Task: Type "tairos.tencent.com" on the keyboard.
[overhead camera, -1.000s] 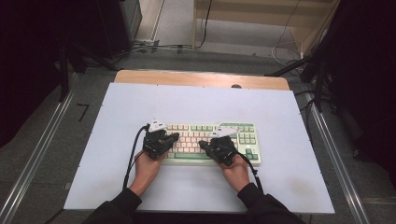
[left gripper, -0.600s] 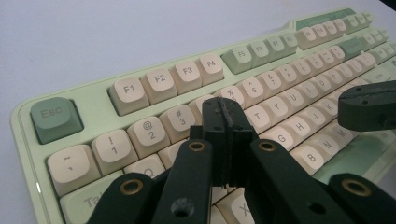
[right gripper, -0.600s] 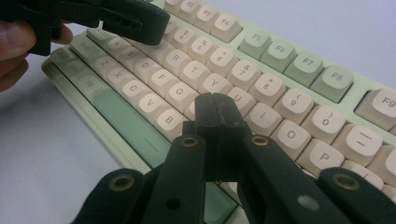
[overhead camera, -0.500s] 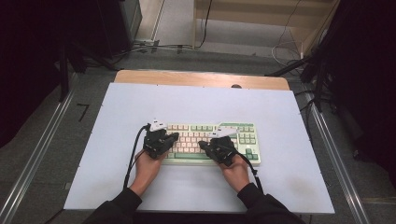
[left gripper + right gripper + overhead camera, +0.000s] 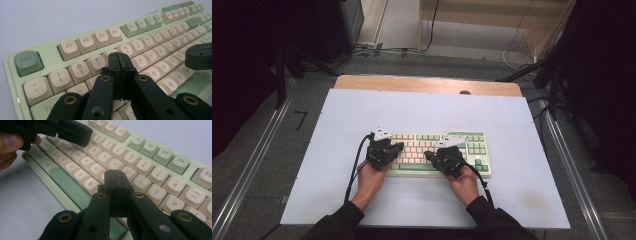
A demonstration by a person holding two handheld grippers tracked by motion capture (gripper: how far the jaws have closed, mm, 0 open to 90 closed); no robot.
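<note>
A pale green keyboard (image 5: 472, 145) with cream and green keycaps lies on the white table top (image 5: 412, 110), nearer the front edge. My left gripper (image 5: 399, 146) hovers over its left half, jaws shut with nothing between them. In the left gripper view the shut tips (image 5: 119, 59) hang above the keyboard (image 5: 75, 45) around the number and letter rows. My right gripper (image 5: 428, 155) is over the middle keys, also shut and empty. In the right gripper view its tips (image 5: 115, 175) sit above the keyboard (image 5: 160, 152) near the H and U keys. The two grippers point toward each other.
A wooden strip (image 5: 422, 84) borders the table's far edge. Metal rails (image 5: 257, 165) run along both sides on the grey floor. A wooden bench (image 5: 492, 15) and cables stand beyond. In the right gripper view the left gripper's jaw (image 5: 72, 131) and a hand (image 5: 10, 145) show at the upper left.
</note>
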